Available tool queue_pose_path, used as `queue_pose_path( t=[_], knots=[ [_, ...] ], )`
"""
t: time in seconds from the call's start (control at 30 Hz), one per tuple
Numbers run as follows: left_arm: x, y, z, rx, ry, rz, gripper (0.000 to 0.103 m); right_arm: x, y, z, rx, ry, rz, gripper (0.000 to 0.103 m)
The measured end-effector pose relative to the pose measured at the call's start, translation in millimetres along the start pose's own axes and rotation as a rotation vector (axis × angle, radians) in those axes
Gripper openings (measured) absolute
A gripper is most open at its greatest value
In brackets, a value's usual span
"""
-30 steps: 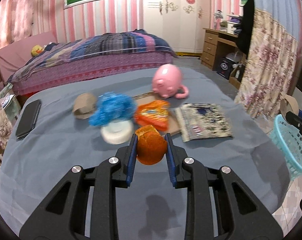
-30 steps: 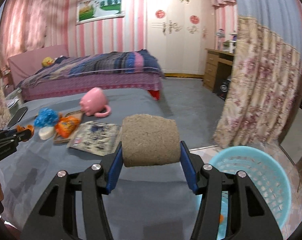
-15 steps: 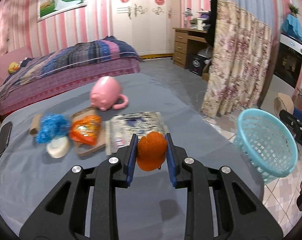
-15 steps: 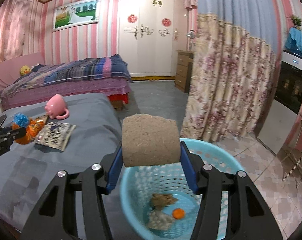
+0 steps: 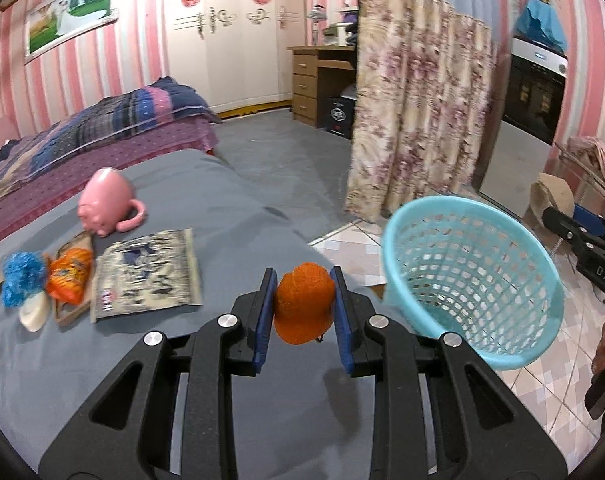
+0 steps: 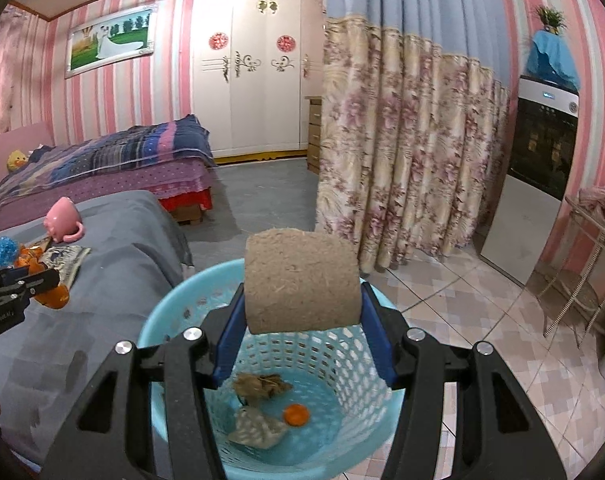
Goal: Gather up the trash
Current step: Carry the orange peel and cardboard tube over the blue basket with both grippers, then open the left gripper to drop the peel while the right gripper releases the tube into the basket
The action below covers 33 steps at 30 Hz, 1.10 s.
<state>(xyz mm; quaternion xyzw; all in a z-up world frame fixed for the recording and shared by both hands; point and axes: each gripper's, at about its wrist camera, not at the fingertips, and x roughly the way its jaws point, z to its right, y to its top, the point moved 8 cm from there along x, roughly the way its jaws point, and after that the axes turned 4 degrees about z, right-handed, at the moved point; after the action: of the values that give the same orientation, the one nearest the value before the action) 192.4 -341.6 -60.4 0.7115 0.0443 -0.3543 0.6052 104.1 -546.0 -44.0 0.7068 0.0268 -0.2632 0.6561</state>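
Right claw (image 6: 302, 316) grips fibrous brown cylinder (image 6: 301, 280) above perforated plastic basket (image 6: 174, 304)

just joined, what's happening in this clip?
A person with a handheld gripper in each hand is clearing trash off a grey-covered bed. The right gripper is shut on a brown cardboard roll, held above the light blue plastic mesh basket, which already has scraps in it. The left gripper is shut on a piece of orange peel, over the bed's edge beside the basket. Nothing released yet; an orange snack bag remains on the bed.
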Motion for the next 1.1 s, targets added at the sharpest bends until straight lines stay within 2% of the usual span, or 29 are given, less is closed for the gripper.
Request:
queue_pose_path(
  t=[0.4,0.83,1.1],
  knots=[
    [8,-3,64,0.070,-0.081,-0.001,0.026,2,-15,33,0.031,-0.033,-0.013,0.054],
    [11,-6,84,0.090,-0.122,-0.003,0.026,-2,-22,46,0.051,-0.050,-0.015,0.054],
    [35,-7,96,0.076,-0.181,-0.031,0.026,-11,-30,70,0.082,-0.100,-0.019,0.054]
  ],
)
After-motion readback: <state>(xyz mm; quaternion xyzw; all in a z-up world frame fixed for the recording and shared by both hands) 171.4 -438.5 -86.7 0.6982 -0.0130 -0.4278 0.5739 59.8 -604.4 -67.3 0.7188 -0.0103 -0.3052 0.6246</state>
